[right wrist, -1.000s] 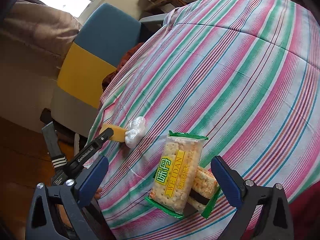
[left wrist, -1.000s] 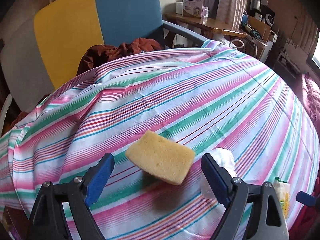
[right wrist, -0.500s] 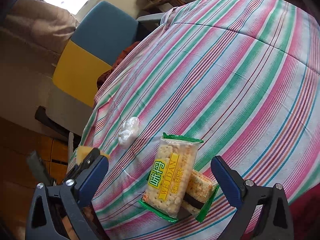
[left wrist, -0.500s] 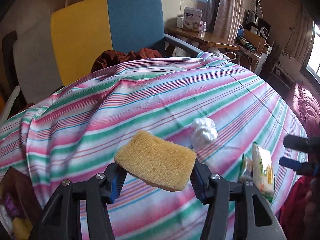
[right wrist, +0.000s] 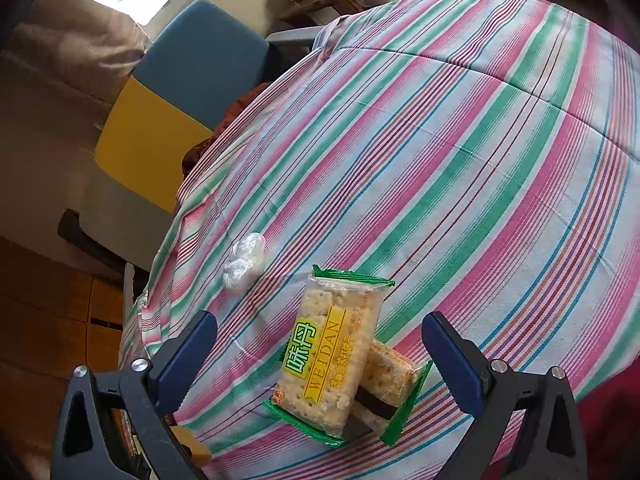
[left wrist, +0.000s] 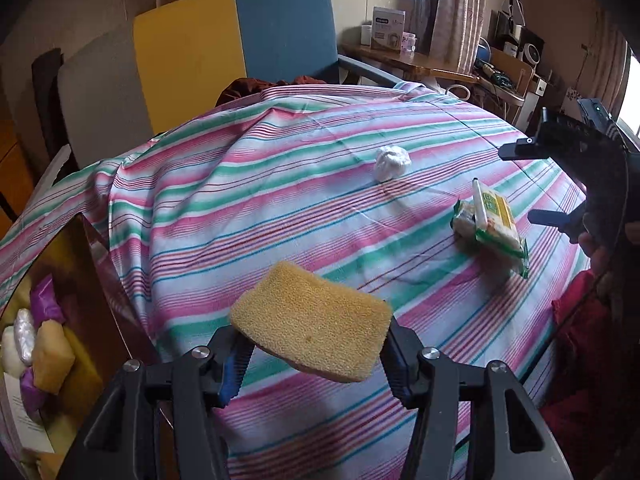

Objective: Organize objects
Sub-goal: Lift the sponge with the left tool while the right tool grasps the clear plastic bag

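My left gripper (left wrist: 314, 354) is shut on a yellow sponge (left wrist: 312, 338) and holds it in the air over the near left part of the striped table (left wrist: 280, 200). Two cracker packets (right wrist: 332, 360) lie stacked on the cloth; my right gripper (right wrist: 320, 358) is open with a jaw on either side of them, above them. They also show in the left wrist view (left wrist: 490, 224), with the right gripper (left wrist: 568, 184) beside them. A crumpled clear plastic ball (right wrist: 244, 262) lies on the cloth, also seen in the left wrist view (left wrist: 392, 162).
A box (left wrist: 44, 344) below the table's left edge holds several soft items, yellow, purple and white. A blue, yellow and grey chair (left wrist: 224, 52) with a red-brown cloth (left wrist: 256, 86) stands behind the table. A cluttered wooden desk (left wrist: 420, 64) is at the back right.
My left gripper closed on the sponge, lifted it off the cloth and pulled back to the left; the box has come into view. My right gripper has hardly moved.
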Demonstrator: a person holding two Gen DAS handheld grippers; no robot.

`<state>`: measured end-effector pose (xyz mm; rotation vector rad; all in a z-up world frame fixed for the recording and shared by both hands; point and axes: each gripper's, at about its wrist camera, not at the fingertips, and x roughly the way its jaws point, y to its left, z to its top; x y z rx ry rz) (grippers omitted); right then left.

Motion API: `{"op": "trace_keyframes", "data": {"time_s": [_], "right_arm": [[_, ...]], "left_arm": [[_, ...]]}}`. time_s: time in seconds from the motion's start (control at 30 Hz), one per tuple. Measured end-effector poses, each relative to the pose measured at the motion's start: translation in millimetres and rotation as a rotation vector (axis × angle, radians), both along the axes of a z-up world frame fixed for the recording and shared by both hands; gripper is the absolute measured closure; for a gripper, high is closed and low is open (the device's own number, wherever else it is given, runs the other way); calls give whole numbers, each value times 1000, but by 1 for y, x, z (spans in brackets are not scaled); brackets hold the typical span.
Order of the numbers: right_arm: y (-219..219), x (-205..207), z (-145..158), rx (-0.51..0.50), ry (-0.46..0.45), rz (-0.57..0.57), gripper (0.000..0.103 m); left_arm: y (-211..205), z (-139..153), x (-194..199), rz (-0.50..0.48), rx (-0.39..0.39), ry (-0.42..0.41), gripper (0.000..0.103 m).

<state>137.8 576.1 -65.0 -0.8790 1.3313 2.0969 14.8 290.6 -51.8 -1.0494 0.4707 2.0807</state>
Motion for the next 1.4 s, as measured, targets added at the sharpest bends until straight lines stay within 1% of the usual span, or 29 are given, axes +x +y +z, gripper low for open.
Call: {"op": "trace_keyframes", "data": {"time_s": [0.17, 0.47, 0.57, 0.77, 1.2, 1.3, 1.4], "right_arm": [[0, 2, 0, 11, -23, -12, 0], [-1, -2, -2, 24, -58, -18, 0], [-1, -3, -2, 27, -61, -19, 0], [-1, -5, 0, 37, -53, -12, 0], [-5, -11, 6, 66, -40, 18, 0], [-10, -14, 12, 81, 0, 48, 0], [-20, -22, 20, 124, 9, 102, 0]], "left_arm": [[-6, -7, 7, -19, -5, -6, 46], [-12, -26, 4, -11, -25, -52, 46], [-12, -27, 4, -13, -23, -50, 46], [-10, -28, 2, -13, -18, -47, 46], [5, -34, -2, -36, -9, -2, 47], [9, -37, -4, -38, -4, 4, 47], [12, -40, -6, -40, 4, 3, 48]]}}
